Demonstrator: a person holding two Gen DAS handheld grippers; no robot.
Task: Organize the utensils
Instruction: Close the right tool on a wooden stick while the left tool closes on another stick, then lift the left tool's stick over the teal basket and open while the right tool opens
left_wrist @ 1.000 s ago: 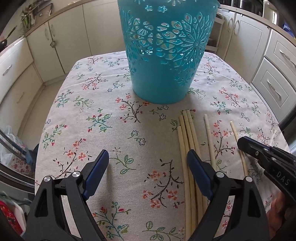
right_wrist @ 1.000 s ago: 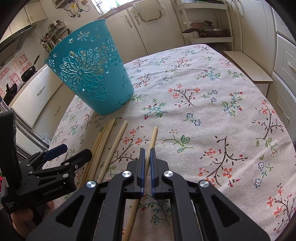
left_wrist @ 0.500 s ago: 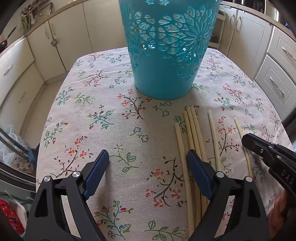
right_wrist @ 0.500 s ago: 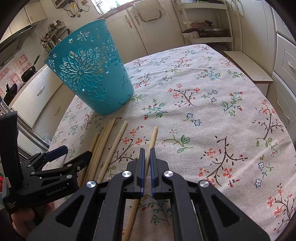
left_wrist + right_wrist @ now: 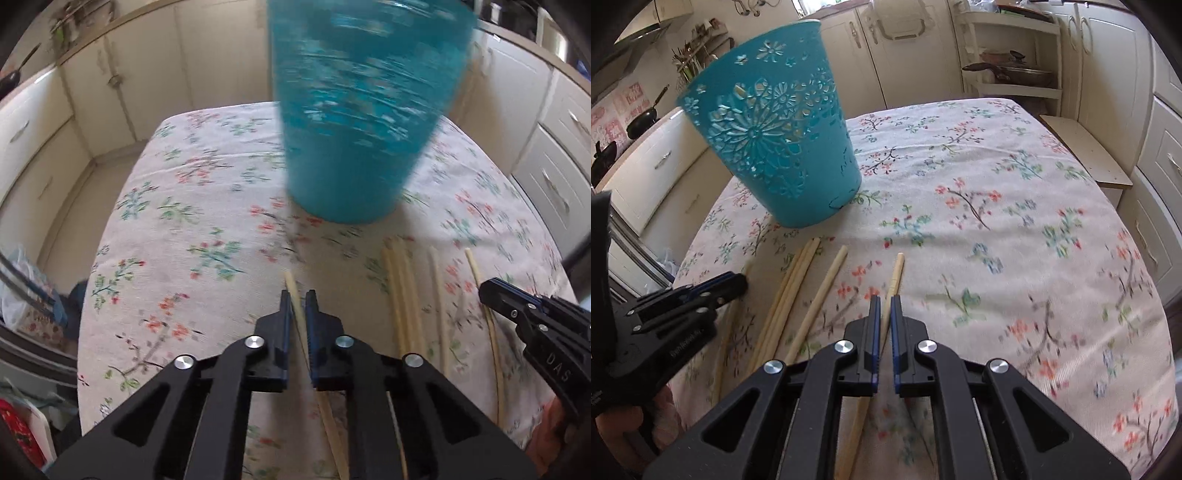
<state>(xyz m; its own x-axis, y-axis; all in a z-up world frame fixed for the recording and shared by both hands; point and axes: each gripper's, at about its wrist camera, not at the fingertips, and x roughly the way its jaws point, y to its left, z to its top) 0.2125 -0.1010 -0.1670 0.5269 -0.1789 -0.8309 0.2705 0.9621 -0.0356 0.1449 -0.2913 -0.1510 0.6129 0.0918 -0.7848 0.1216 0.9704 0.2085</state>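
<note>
A floral-clothed worktop (image 5: 1015, 206) in a cream kitchen: the left gripper (image 5: 297, 306), whose fingers stood wide apart a second ago with bare cloth between them, is closing on a single chopstick (image 5: 292, 291); the pale stick now runs between the blue pads, its tip poking out just beyond them. That stick lay at the left edge of the bundle half a second ago and now sits apart from it, to its left. The right gripper (image 5: 885, 308) is clamped, as before, on the rightmost chopstick (image 5: 897, 271), whose far end lies on the cloth. Between the two, three sticks (image 5: 798, 273) lie bunched together and one more (image 5: 831, 280) rests alone just right of them. The teal cut-out basket (image 5: 768, 136) stands upright at the far left of the worktop, beyond the chopsticks' tips; the left wrist view is blurred, where it was sharp earlier.
</note>
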